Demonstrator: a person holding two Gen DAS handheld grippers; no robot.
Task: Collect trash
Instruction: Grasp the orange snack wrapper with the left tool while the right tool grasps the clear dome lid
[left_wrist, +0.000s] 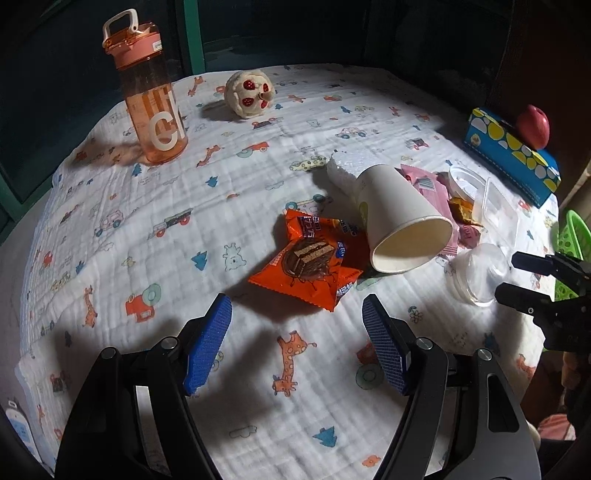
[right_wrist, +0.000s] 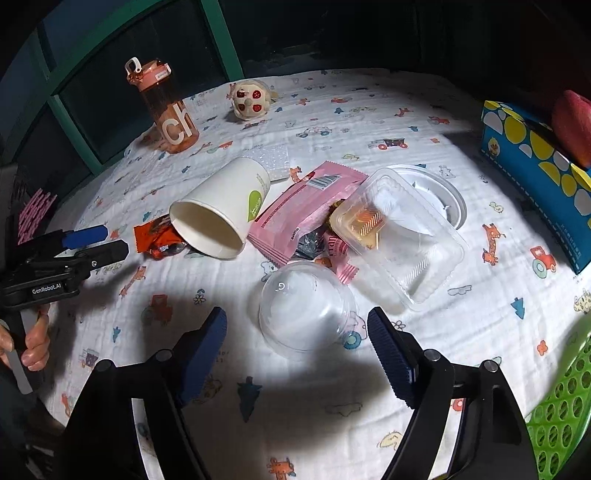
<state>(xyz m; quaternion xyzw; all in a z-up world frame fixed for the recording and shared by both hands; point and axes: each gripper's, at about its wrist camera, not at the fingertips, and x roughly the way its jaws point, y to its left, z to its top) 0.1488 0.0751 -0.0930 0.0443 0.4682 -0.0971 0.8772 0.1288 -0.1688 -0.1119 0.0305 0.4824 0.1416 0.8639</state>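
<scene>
Both grippers gape empty: right gripper (right_wrist: 297, 334) faces the clear plastic dome lid (right_wrist: 306, 308) dead ahead (nearer than left gripper (left_wrist: 297, 321)); 1 green perforated plastic basket (right_wrist: 557, 413) waits rightward.

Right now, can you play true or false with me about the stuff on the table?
1. The white paper cup stands upright. False: it lies on its side, mouth facing the cameras.
2. The orange snack wrapper lies in front of the left tool, which is open. True.
3. The right tool is squeezing the clear plastic dome lid. False: it is open, holding nothing.
4. The orange transparent water bottle stands upright. True.
5. A red apple sits on the blue spotted box. True.
</scene>
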